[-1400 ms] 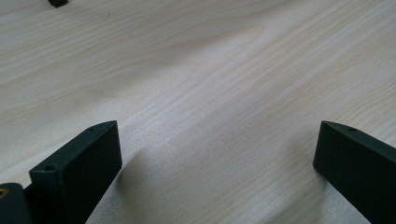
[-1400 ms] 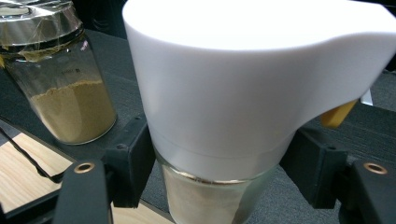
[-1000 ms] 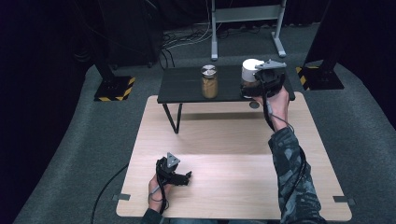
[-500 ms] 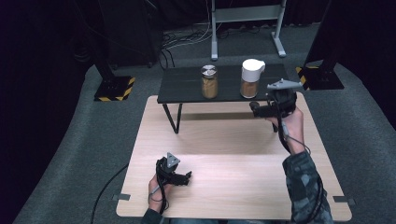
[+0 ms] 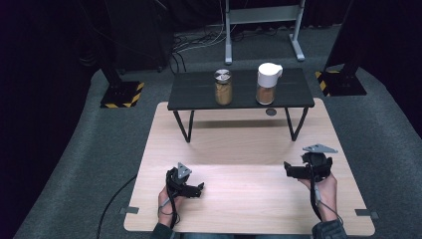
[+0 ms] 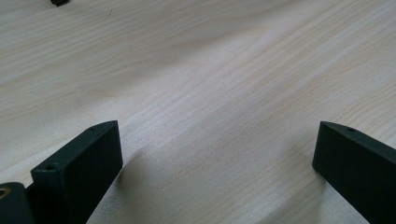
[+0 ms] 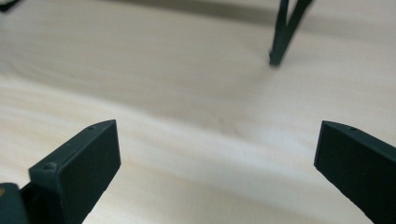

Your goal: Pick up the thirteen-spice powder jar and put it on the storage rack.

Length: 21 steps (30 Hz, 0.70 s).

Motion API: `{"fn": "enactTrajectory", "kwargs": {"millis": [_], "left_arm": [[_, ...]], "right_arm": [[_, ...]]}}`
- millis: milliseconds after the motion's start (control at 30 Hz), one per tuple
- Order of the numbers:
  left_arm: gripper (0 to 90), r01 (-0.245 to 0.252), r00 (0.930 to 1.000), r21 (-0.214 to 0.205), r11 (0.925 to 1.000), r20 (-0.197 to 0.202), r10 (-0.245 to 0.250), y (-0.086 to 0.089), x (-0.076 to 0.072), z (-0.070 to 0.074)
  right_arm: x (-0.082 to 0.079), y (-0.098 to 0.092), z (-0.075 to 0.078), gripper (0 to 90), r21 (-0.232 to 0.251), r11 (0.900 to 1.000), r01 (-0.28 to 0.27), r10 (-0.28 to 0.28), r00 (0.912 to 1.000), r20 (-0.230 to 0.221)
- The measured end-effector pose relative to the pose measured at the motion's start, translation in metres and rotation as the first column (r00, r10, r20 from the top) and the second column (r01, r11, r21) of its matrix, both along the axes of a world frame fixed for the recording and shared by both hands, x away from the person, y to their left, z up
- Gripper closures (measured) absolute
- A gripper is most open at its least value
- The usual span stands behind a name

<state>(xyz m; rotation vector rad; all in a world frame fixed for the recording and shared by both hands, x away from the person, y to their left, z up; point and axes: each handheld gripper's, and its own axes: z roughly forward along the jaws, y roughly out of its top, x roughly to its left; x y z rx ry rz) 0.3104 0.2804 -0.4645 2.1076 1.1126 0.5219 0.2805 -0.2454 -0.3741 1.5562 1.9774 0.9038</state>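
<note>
Two jars stand on a small black table [image 5: 199, 99] at the far side of the wooden board [image 5: 239, 144]: a glass jar [image 5: 223, 87] with a metal lid and brown contents, and a jar with a white lid [image 5: 267, 83] to its right. My left gripper [image 5: 199, 189] rests low on the board near its front left, jaws wide apart with bare wood [image 6: 215, 116] between them. My right gripper [image 5: 291, 170] hovers over the board's front right, open and holding nothing, with its jaws pointing left; the black table's leg [image 7: 285, 32] lies ahead of it.
The black table's thin metal legs [image 5: 183, 127] stand on the board's far half. Grey carpet surrounds the board, with black stands on yellow-striped bases [image 5: 121, 94] at the left and right and a metal frame [image 5: 263, 25] behind. A dark round spot [image 5: 270, 112] lies under the black table.
My right gripper has let go of the white-lidded jar, leaving it on the black table, and drawn back toward the board's front right. The left gripper has stayed still.
</note>
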Motion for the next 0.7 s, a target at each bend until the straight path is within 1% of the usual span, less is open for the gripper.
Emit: {"fn": "enactTrajectory", "kwargs": {"millis": [33,67,100,167,200,267,367,433,500,600,633,700], "left_arm": [[1.3,0.0,1.0,0.001,1.0,0.0,0.0,0.0,0.0,0.0],[1.3,0.0,1.0,0.002,1.0,0.0,0.0,0.0,0.0,0.0],[1.2,0.0,1.0,0.003,1.0,0.001,0.0,0.0,0.0,0.0],[1.2,0.001,1.0,0.003,1.0,0.001,-0.001,0.0,0.0,0.0],[1.2,0.002,1.0,0.003,1.0,0.0,-0.002,0.0,0.0,0.0],[1.3,0.001,1.0,0.003,1.0,0.003,-0.001,-0.001,-0.001,0.0],[1.1,-0.001,1.0,0.005,1.0,0.002,0.001,-0.001,-0.001,0.0],[1.0,-0.001,1.0,0.005,1.0,0.004,0.001,-0.001,-0.001,0.0],[1.1,0.0,1.0,0.005,1.0,0.002,0.0,-0.001,-0.001,0.0],[1.1,0.0,1.0,0.005,1.0,0.001,0.0,-0.001,0.0,0.0],[1.0,0.0,1.0,0.005,1.0,0.002,0.0,-0.001,-0.001,0.0],[1.0,0.0,1.0,0.004,1.0,0.002,0.0,-0.001,-0.001,0.0]], "right_arm": [[-0.003,0.0,-0.002,0.0,-0.005,1.0,0.008,-0.008,0.9999,-0.009],[-0.008,-0.001,-0.005,0.0,-0.021,0.9996,0.02,-0.02,0.9996,-0.021],[-0.01,-0.002,-0.007,0.0,-0.021,0.9995,0.024,-0.025,0.9994,-0.025],[-0.019,-0.008,-0.014,0.0,-0.009,0.9991,0.041,-0.041,0.9986,-0.031],[-0.02,-0.009,-0.016,0.0,-0.009,0.9991,0.041,-0.041,0.9987,-0.03],[-0.024,-0.012,-0.024,0.0,-0.001,0.9988,0.049,-0.049,0.9983,-0.031],[-0.024,-0.012,-0.032,0.0,0.002,0.998,0.063,-0.063,0.9961,-0.062],[-0.025,-0.013,-0.036,0.0,0.012,0.9981,0.061,-0.06,0.9957,-0.07],[-0.026,-0.012,-0.04,0.0,0.008,0.9981,0.062,-0.061,0.9955,-0.073],[-0.026,-0.014,-0.047,0.0,0.03,0.9972,0.068,-0.065,0.9947,-0.08],[-0.024,-0.014,-0.051,0.0,0.039,0.9965,0.074,-0.07,0.9935,-0.09],[-0.023,-0.012,-0.055,0.0,0.035,0.9969,0.07,-0.066,0.9928,-0.1]]}}
